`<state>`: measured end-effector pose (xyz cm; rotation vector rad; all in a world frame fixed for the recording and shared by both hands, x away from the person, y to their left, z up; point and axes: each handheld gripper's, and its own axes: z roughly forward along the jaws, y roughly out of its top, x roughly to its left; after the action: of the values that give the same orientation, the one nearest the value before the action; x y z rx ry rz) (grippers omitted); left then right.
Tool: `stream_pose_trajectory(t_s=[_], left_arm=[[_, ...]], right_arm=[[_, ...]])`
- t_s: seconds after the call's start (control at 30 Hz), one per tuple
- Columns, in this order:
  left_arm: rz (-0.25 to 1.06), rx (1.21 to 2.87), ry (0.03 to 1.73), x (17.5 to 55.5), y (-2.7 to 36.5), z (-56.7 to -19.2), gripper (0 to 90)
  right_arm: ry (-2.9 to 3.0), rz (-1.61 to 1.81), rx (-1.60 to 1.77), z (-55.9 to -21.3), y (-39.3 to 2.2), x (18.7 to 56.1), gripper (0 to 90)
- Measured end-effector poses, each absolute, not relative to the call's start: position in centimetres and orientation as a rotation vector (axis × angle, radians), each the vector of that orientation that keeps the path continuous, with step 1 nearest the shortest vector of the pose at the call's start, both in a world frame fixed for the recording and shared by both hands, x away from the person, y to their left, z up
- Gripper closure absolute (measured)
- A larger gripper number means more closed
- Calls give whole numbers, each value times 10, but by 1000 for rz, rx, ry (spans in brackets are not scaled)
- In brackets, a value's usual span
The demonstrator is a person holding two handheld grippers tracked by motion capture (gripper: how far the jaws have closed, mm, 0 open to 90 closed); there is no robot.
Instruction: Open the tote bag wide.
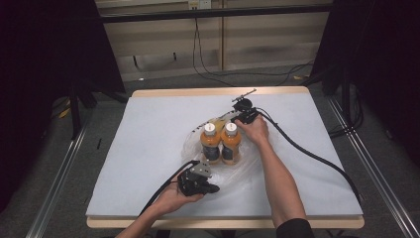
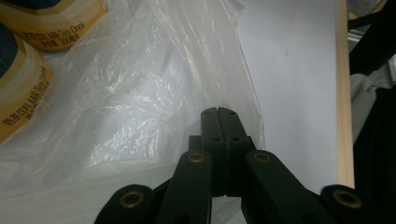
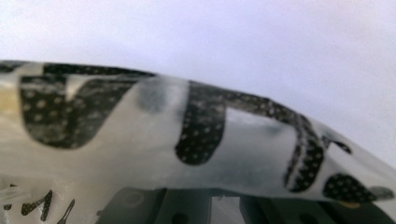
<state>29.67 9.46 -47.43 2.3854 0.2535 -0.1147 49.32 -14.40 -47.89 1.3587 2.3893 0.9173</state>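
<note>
- Left tool (image 1: 210,189): being held at the near edge of the plastic bag (image 2: 140,93), jaws pressed together on its film.
- Two bottles (image 1: 221,143): being kept mid-surface (image 1: 148,148), lying on the bag.
- Right tool (image 1: 236,119): jaws together, clamped on the bag's printed far edge.

White-topped table (image 1: 148,129), a clear plastic bag (image 1: 247,171) spread on it, two bottles (image 1: 220,144) on the bag.

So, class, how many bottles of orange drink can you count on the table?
2. Both lie side by side on the clear plastic bag mid-table: the left bottle and the right bottle, caps pointing away. None appear hidden.
</note>
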Motion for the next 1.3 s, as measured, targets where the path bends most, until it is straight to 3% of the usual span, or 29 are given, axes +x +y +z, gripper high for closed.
stream_pose_trajectory(t_s=[0.27,0.8,1.3], left_arm=[[-124,2286,362,314,107,-472,900],[34,2149,574,351,142,-458,900],[105,2126,726,390,152,-465,900]], right_arm=[[2431,1095,1273,-467,-139,474,900],[2446,1214,1053,-432,-169,425,900],[2498,1171,995,-452,-197,369,900]])
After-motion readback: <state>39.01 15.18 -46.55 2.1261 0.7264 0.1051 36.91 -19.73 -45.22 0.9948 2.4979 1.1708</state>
